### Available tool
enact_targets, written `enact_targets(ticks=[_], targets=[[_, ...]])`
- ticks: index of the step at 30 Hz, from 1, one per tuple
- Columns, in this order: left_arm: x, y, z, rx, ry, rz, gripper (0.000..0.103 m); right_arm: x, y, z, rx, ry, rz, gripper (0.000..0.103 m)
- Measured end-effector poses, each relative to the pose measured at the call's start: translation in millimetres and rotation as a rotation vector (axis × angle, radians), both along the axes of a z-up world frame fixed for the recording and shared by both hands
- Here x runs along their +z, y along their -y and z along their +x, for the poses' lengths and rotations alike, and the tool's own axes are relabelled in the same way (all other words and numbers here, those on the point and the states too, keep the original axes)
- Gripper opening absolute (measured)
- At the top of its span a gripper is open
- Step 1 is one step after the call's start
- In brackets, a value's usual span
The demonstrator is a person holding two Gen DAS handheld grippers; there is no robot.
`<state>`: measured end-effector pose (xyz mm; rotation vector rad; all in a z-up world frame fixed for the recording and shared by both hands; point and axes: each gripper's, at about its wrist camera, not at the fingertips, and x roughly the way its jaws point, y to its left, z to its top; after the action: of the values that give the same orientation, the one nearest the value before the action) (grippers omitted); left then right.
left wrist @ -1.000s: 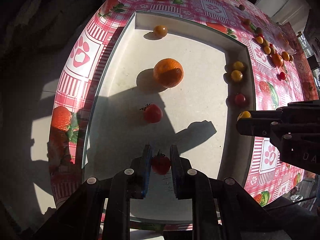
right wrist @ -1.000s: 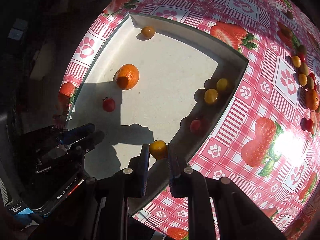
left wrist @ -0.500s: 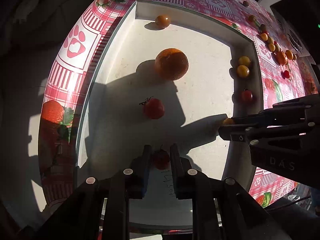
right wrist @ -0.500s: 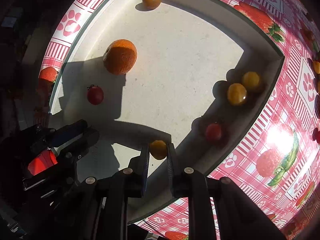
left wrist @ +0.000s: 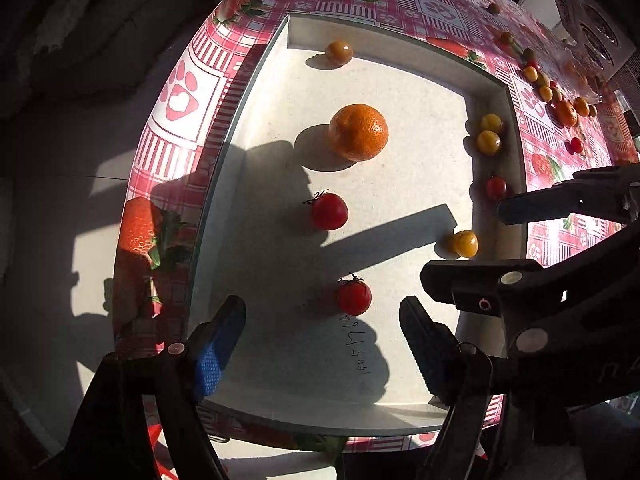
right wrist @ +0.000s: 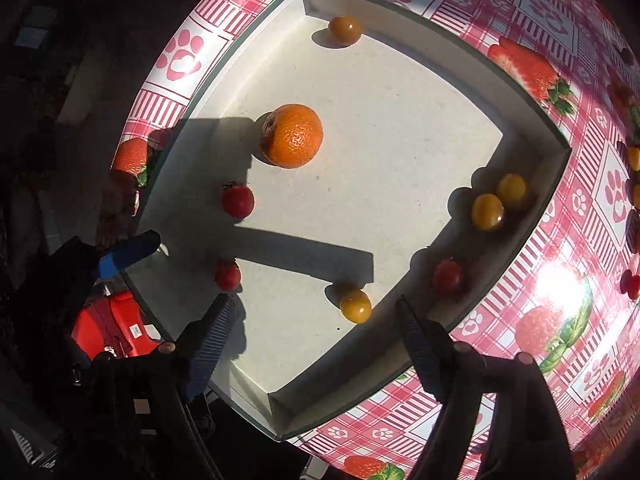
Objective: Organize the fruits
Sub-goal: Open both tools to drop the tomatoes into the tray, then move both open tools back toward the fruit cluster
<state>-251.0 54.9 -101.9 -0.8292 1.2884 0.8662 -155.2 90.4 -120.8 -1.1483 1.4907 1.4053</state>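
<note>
Both tools have just let go. A second ago my left tool (left wrist: 322,332) was clamped on a red cherry tomato (left wrist: 353,298) and my right tool (right wrist: 312,338) on a yellow one (right wrist: 355,305); now the jaws of each are opening and stand well apart. Each fruit sits on the floor of the white tray (left wrist: 384,34), just ahead of its tool's fingertips and touched by neither pad.

So two more fruits are delivered. Further ahead of the left tool lie a second red tomato (left wrist: 329,211), the orange (left wrist: 359,132) and a small yellow fruit (left wrist: 338,52) near the far wall. Off to its right, along the tray's side wall, sit two yellow ones (left wrist: 489,133) and a red one (left wrist: 496,187).

Beyond the tray, on the checked table (right wrist: 592,184), a cluster of loose fruit (left wrist: 560,106) remains, so I judge the sorting unfinished and the next pick lies there.
</note>
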Motion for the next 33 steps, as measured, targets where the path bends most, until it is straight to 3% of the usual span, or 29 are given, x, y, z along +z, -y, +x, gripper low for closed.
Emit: enact_targets(ticks=[5,13,22,33], targets=[[5,-1,-4,0.003,-0.028,-0.009,0.080,23,6,5,0.026,0.060,0.061,0.087],[21,-5,13,-0.061,-0.055,0.025,0.080,32,32,50,-0.067,0.118,0.097,0.087],[50,-7,64,-0.221,-0.025,0.084,0.080,29,89,131,-0.296,0.170,0.073,0.087],[66,3,153,-0.407,0.046,0.101,0.080,-3,209,246,-0.699,0.168,-0.042,0.087]])
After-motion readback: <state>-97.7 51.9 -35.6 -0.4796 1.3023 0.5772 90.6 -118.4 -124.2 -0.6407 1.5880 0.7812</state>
